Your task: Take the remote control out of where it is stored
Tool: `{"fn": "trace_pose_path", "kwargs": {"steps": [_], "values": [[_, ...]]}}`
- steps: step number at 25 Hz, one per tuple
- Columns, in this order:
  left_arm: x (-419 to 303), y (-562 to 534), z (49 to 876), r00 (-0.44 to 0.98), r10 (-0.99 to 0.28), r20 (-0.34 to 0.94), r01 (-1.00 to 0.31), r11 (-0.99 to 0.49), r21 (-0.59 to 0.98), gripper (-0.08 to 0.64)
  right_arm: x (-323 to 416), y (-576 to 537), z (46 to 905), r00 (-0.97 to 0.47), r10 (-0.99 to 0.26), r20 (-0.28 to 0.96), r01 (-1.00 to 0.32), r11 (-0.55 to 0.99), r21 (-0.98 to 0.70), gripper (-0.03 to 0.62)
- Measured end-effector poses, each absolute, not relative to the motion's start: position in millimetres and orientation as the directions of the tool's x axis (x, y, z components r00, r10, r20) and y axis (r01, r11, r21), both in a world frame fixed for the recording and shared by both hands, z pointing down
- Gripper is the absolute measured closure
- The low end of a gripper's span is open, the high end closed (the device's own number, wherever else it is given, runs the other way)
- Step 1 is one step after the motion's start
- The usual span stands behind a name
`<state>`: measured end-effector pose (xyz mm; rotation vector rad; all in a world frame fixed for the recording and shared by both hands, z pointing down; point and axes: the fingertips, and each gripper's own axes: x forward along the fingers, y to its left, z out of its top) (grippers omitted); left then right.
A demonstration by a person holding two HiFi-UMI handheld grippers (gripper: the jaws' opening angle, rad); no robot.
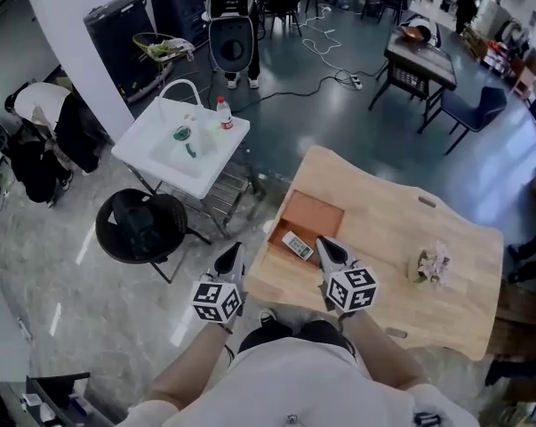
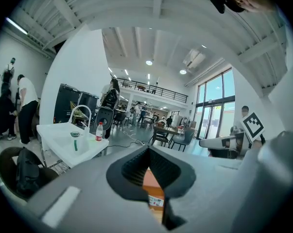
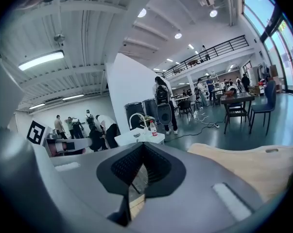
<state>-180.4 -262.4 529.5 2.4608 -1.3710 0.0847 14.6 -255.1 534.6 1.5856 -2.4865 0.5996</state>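
While the left tongs (image 1: 233,254) are being held just off the desk's (image 1: 401,229) near corner and the right tongs (image 1: 325,245) over its near edge, both are being shown pressed together with nothing pinched. Just beside the right tongs, the remote (image 1: 297,245) is lying flat at the near end of an open brown tray (image 1: 316,213). The reach is judged to be only beginning. The right tongs are best spread first, lowered across the remote's narrow width clear of the tray wall, then lifted straight up.
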Motion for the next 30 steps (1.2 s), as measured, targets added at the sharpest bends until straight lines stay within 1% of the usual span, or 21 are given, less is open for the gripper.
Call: {"fn": "trace_pose_path", "kwargs": {"steps": [6, 12, 17, 23, 30], "values": [[-182.4, -284.3, 528.9, 0.550, -0.814, 0.188, -0.827, -0.502, 0.253, 0.560, 16.0, -275.8, 539.0, -0.417, -0.846, 0.332, -0.904, 0.349, -0.246, 0.565], [-181.5, -299.2, 525.6, 0.542, -0.820, 0.187, -0.834, -0.495, 0.243, 0.560, 12.6, -297.6, 539.6, -0.438, -0.835, 0.333, -0.895, 0.369, -0.250, 0.565], [-177.5, -309.3, 532.0, 0.529, -0.824, 0.203, -0.842, -0.481, 0.244, 0.560, 11.9, -309.4, 552.1, -0.460, -0.811, 0.361, -0.885, 0.384, -0.263, 0.565], [-167.5, -316.8, 564.9, 0.518, -0.815, 0.262, -0.849, -0.452, 0.274, 0.560, 19.7, -327.3, 596.1, -0.470, -0.760, 0.448, -0.882, 0.391, -0.262, 0.565], [-163.2, -317.2, 628.9, 0.492, -0.787, 0.373, -0.860, -0.375, 0.346, 0.560, 20.4, -340.9, 696.7, -0.477, -0.619, 0.624, -0.876, 0.394, -0.279, 0.565]]}}
